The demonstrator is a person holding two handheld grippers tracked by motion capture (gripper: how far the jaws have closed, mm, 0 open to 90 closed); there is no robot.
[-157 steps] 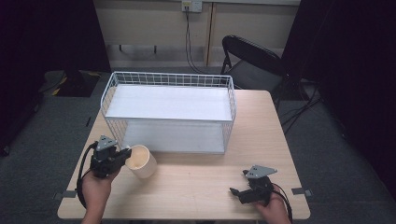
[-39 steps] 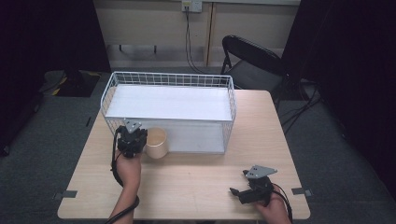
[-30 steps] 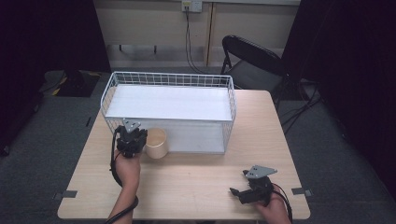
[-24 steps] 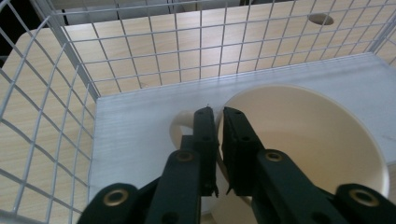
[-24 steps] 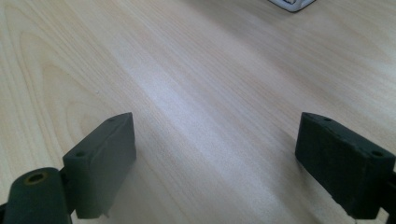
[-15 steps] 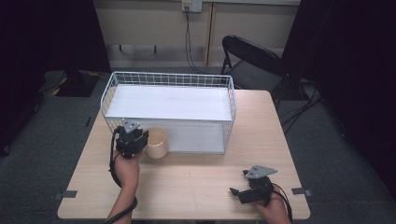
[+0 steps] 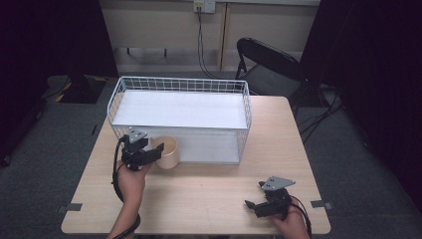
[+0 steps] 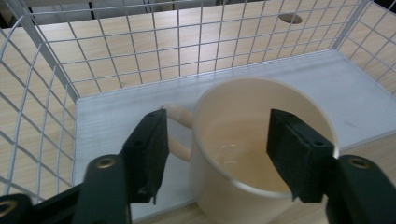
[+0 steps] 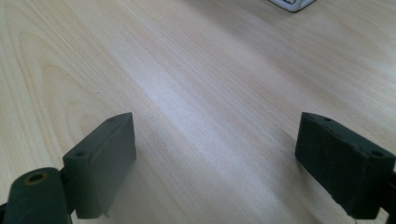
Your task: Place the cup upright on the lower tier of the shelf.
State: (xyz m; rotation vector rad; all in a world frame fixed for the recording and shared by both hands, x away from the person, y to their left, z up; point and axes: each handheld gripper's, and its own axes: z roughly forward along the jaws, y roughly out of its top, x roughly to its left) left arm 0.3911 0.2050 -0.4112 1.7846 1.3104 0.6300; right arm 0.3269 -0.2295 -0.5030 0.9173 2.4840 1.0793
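A cream mug (image 8: 252, 154) stands on the wooden desk (image 7: 209, 194) just in front of a white wire basket (image 7: 181, 119). It sits between the left gripper (image 8: 215, 154)'s jaws, which stand apart: the right-hand jaw lies over the mug's far rim, the left-hand jaw sits beside the handle (image 8: 180, 126). Whether either jaw touches the mug cannot be told. The mug's inside looks bare and glossy, with only a faint sheen at the bottom; its base is cut off by the lower edge of the left gripper view.

Beyond the jaws, the basket holds a flat white board (image 8: 116, 121) as its floor, with nothing lying on the part that shows. Through the wire mesh more desk surface is visible, with a round hole (image 8: 289, 17) in it at the far side.

In the high view the left gripper (image 7: 144, 152) is held in a hand (image 7: 132, 174) right against the mug (image 7: 166, 152), at the basket's near left corner; here the handle is hidden behind the gripper.

The right gripper (image 7: 263, 201) rests low on the desk, well apart from the mug, near the desk's front edge. In its own view the right gripper (image 9: 215, 163) has its jaws wide apart over bare wood grain, gripping nothing. A small white corner (image 9: 292, 3) is cut off at the top edge, too little to identify.
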